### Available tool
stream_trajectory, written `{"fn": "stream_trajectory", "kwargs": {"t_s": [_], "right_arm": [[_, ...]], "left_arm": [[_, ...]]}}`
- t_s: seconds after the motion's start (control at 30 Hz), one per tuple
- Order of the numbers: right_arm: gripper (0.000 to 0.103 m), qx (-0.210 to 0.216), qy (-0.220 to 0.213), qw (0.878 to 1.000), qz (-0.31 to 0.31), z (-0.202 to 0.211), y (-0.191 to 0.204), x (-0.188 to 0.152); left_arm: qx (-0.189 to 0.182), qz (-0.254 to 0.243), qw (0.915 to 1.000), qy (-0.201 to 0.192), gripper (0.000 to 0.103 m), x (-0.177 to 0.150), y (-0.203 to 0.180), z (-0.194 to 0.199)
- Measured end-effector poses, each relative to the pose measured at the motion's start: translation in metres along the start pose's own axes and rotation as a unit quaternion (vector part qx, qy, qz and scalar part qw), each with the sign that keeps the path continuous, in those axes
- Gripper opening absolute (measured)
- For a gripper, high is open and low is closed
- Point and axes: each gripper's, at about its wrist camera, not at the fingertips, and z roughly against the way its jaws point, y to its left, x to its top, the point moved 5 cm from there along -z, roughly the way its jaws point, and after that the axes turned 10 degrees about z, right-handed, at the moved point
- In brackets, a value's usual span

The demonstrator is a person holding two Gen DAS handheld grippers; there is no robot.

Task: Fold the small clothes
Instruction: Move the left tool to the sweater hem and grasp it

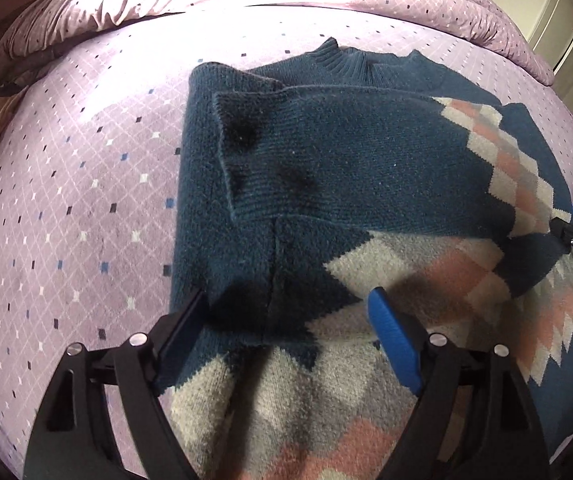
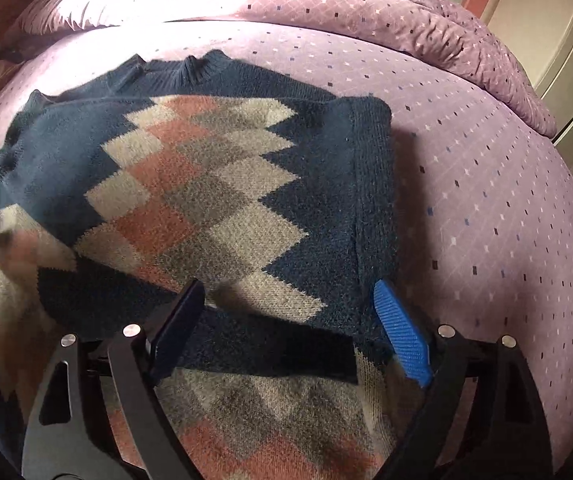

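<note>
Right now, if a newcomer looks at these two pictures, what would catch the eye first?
First the sweater: dark blue knit with a zigzag diamond pattern in pink, cream and grey, lying partly folded in the middle of the purple bedspread. Next, the two open grippers low in each view, the left gripper and the right gripper, above the sweater's near edge, gripping nothing. A rumpled quilt lies behind.

Sweater (image 1: 366, 152) hem below frame edge

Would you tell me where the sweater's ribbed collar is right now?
The ribbed collar lies at the sweater's far edge in both wrist views, toward the rumpled quilt.
</note>
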Motion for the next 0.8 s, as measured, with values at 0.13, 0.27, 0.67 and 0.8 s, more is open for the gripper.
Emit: {"fn": "stream_trajectory", "kwargs": {"t_s": [0.13,0.27,0.67,0.8], "right_arm": [[0.089,0.002,-0.016,0.999,-0.030,0.027,-0.002,-0.002],[0.089,0.001,-0.002,0.999,-0.049,0.047,0.002,-0.023],[0.079,0.009,0.076,0.995,-0.063,0.083,0.049,-0.133],[0.080,0.001,0.066,0.996,-0.053,0.091,0.062,-0.141]], "left_arm": [[-0.016,0.036,0.9992,-0.004,0.083,-0.018,0.007,0.018],[-0.003,0.048,0.9988,-0.005,0.083,-0.045,0.013,0.033],[0.002,0.062,0.9956,0.070,0.083,-0.142,0.052,0.067],[-0.014,0.065,0.9957,0.064,0.083,-0.160,0.062,0.078]]}}
